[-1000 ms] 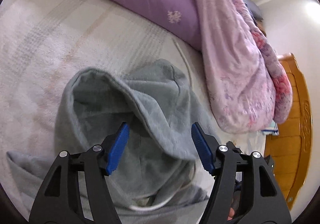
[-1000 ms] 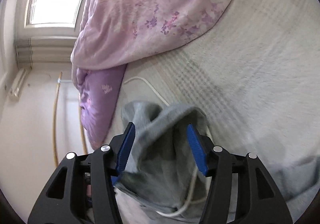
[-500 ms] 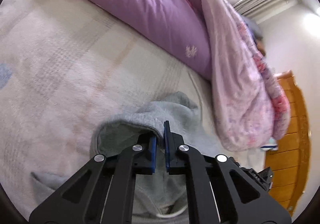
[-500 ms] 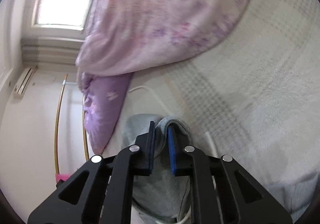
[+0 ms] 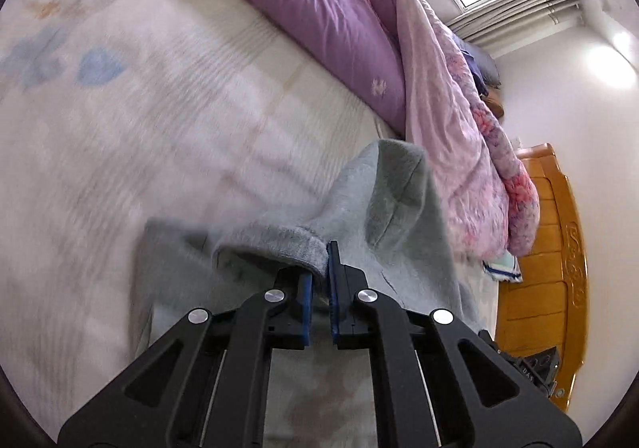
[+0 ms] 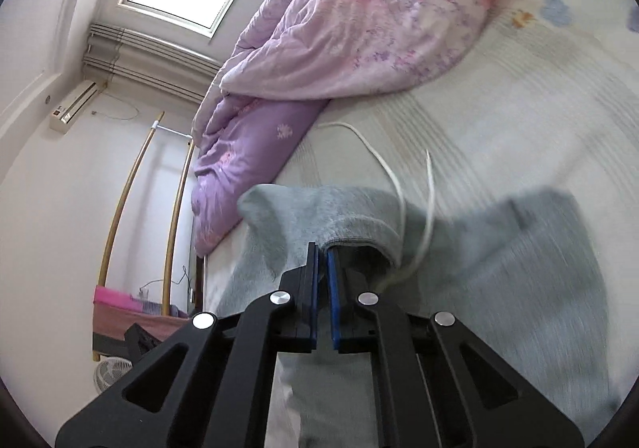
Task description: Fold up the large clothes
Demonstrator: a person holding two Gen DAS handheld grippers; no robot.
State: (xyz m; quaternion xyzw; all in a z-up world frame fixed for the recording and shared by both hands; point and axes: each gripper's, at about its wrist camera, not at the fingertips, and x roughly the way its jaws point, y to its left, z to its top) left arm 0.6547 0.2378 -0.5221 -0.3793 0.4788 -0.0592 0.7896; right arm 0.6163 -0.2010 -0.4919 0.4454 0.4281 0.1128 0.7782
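Note:
A grey fleece hoodie [image 5: 383, 216] lies on the white bed. My left gripper [image 5: 319, 260] is shut on the rolled grey hem of its hood opening and holds it lifted off the sheet. My right gripper [image 6: 322, 254] is shut on the other side of the same hoodie [image 6: 519, 256], also raised. A white drawstring [image 6: 429, 208] hangs loose from the cloth just right of the right gripper. The rest of the hoodie hangs below both grippers and is partly hidden by them.
A purple and pink floral duvet [image 5: 439, 60] is heaped along the far side of the bed and also shows in the right wrist view [image 6: 359, 20]. A wooden headboard [image 5: 547, 248] stands at the right. The white patterned sheet [image 5: 139, 128] spreads to the left.
Both grippers went from open around the hood to shut on its edge. They have since lifted the hoodie and the view has risen and tilted up.

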